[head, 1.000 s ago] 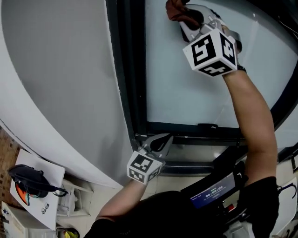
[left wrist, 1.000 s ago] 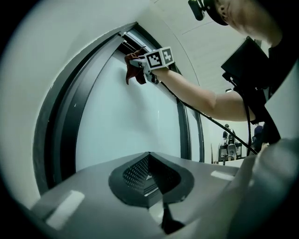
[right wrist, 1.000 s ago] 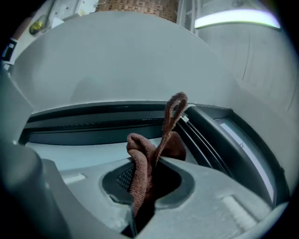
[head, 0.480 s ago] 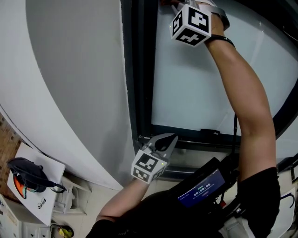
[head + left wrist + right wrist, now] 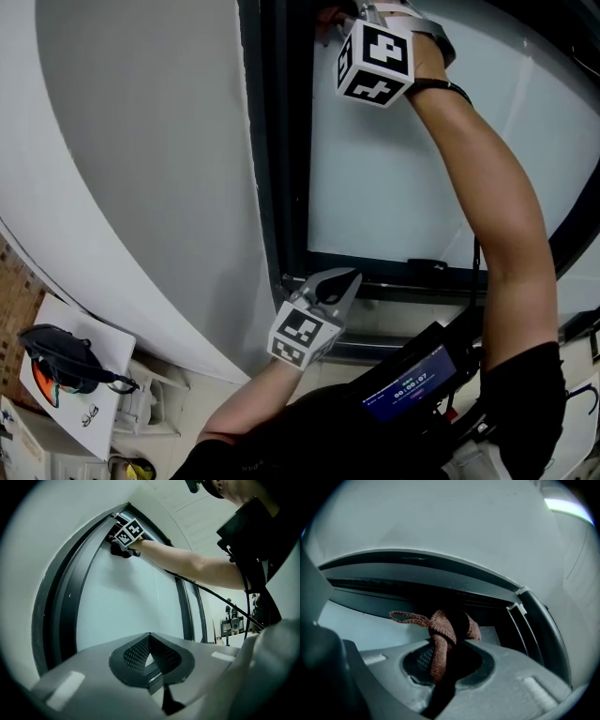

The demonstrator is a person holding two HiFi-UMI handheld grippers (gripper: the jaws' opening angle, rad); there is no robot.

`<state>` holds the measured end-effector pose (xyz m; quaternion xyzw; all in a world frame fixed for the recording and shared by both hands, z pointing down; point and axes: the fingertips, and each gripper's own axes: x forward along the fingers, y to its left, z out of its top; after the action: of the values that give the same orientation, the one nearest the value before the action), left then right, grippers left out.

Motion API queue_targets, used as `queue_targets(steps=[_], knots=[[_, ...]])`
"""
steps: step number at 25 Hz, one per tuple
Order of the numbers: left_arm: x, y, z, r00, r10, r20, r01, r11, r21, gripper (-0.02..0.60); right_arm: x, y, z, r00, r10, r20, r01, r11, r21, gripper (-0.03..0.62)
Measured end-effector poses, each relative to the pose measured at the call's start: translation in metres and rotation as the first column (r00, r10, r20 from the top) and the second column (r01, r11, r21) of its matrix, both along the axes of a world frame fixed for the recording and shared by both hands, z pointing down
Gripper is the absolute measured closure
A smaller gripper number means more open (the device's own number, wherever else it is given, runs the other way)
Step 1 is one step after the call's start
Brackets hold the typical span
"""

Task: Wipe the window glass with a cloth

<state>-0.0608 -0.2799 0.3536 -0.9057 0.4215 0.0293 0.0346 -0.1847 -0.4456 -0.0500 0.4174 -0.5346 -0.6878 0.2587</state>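
down low by the sill, the left gripper (image 5: 326,289) rests with its jaws together on nothing. at the end of the outstretched arm, the right gripper (image 5: 349,17) pinches the brown cloth (image 5: 443,630) tight, bunched where the window glass (image 5: 403,178) meets the dark frame (image 5: 281,141). nearly all the pane lies below and rightward of it, so i'd guess the stroke runs that way.

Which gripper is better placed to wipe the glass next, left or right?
The right gripper: it is shut on the cloth at the top corner of the glass. The left gripper is shut and empty, low by the bottom frame.
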Motion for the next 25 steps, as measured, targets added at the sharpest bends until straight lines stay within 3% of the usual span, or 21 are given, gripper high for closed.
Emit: queue_targets(steps=[9, 25], knots=[[-0.004, 0.007, 0.005, 1.000, -0.008, 0.019, 0.008, 1.000, -0.002, 0.565, 0.005, 0.002, 0.033, 1.000, 0.006, -0.006, -0.006, 0.999, -0.038, 0.562], [-0.028, 0.008, 0.010, 0.999, -0.050, -0.019, 0.050, 0.999, -0.005, 0.565, 0.001, -0.001, 0.118, 0.999, -0.015, -0.034, 0.012, 0.996, -0.085, 0.562]])
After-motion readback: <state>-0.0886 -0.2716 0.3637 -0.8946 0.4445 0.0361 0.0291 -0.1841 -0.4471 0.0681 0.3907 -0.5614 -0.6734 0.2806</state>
